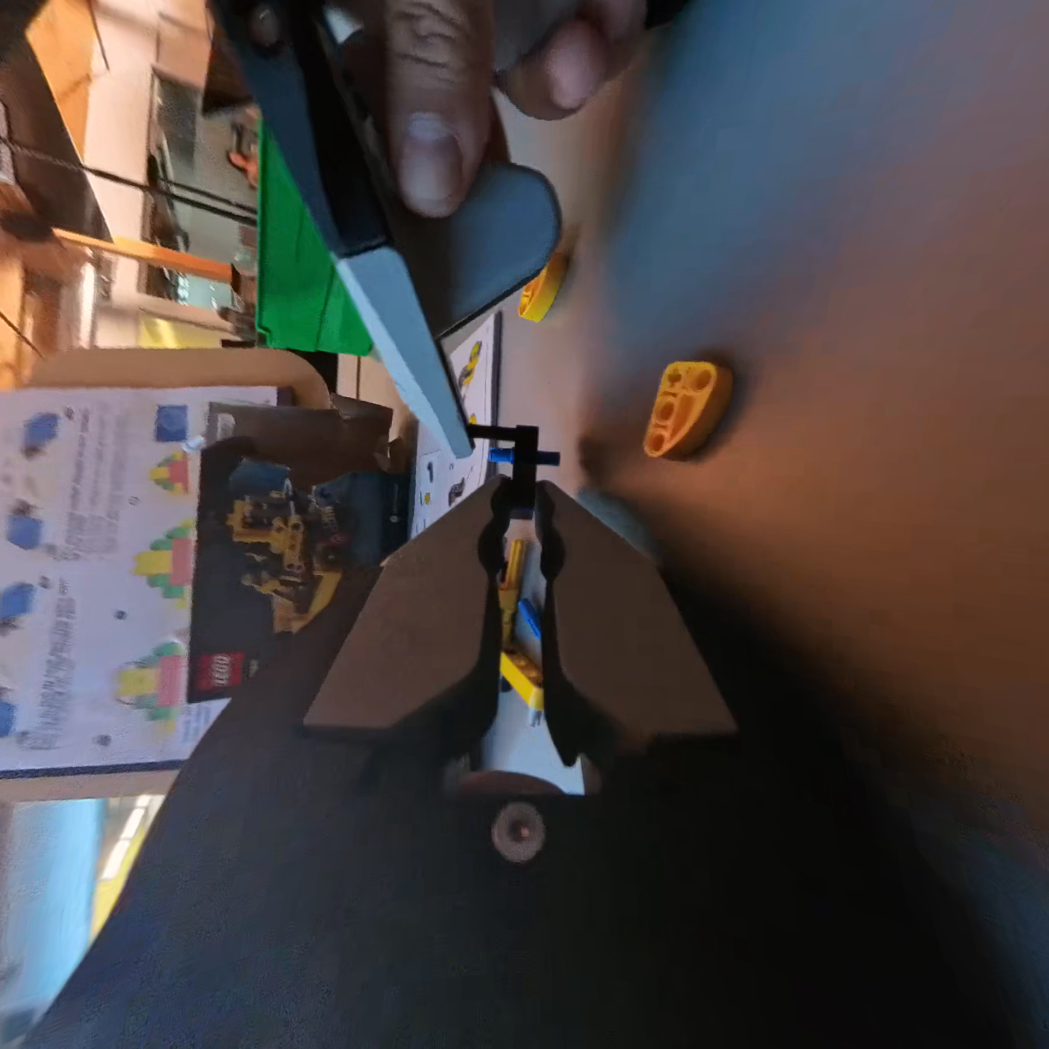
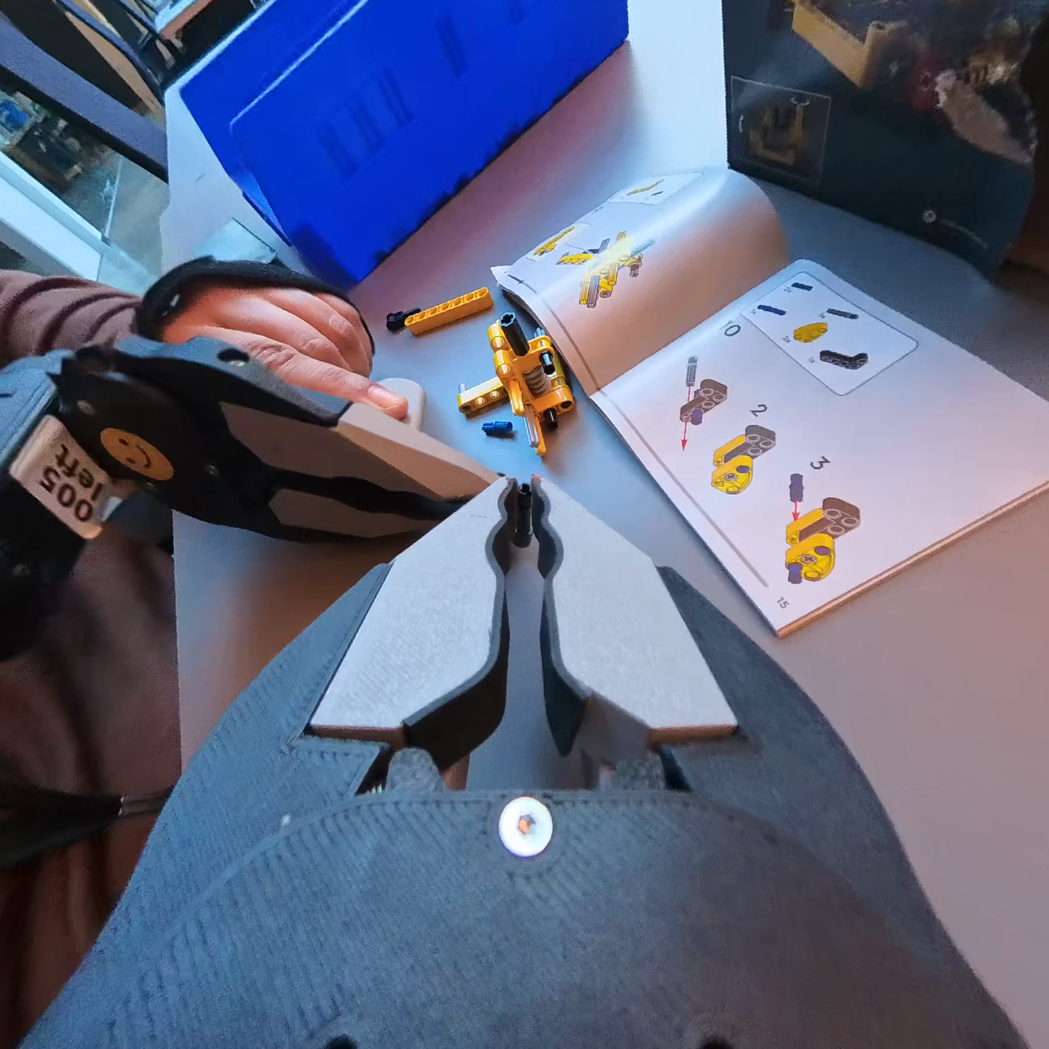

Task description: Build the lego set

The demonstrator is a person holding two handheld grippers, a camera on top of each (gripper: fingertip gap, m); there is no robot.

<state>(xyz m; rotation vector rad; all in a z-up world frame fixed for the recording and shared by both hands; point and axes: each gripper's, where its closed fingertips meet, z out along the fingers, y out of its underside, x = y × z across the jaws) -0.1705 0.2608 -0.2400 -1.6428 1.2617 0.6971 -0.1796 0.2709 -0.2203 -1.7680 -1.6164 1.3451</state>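
The left gripper (image 1: pixel 519 488) was clamped on a black L-shaped piece (image 1: pixel 523 471) with a blue pin (image 1: pixel 502 455) through it, held up in the air between the fingertips. The right gripper (image 2: pixel 523 488) was closed on a thin black pin (image 2: pixel 523 513), and its tip met the left one's almost nose to nose, so the pin touched the black piece or came very near it (the blur in the left wrist view made the exact contact hard to judge). On the grey table (image 2: pixel 851 738) lay a half-built yellow assembly (image 2: pixel 525 380), just beside the open instruction booklet (image 2: pixel 794 454); a loose blue pin (image 2: pixel 496 427) sat next to it, and a long yellow beam (image 2: pixel 451 311) lay a little farther off, near a blue bin (image 2: pixel 397 113). Two small yellow rounded pieces (image 1: pixel 684 411) rested apart on the table in the left wrist view. The set's dark box (image 2: pixel 885 102) stood behind the booklet. A bare hand (image 2: pixel 295 340) gripped the left tool.
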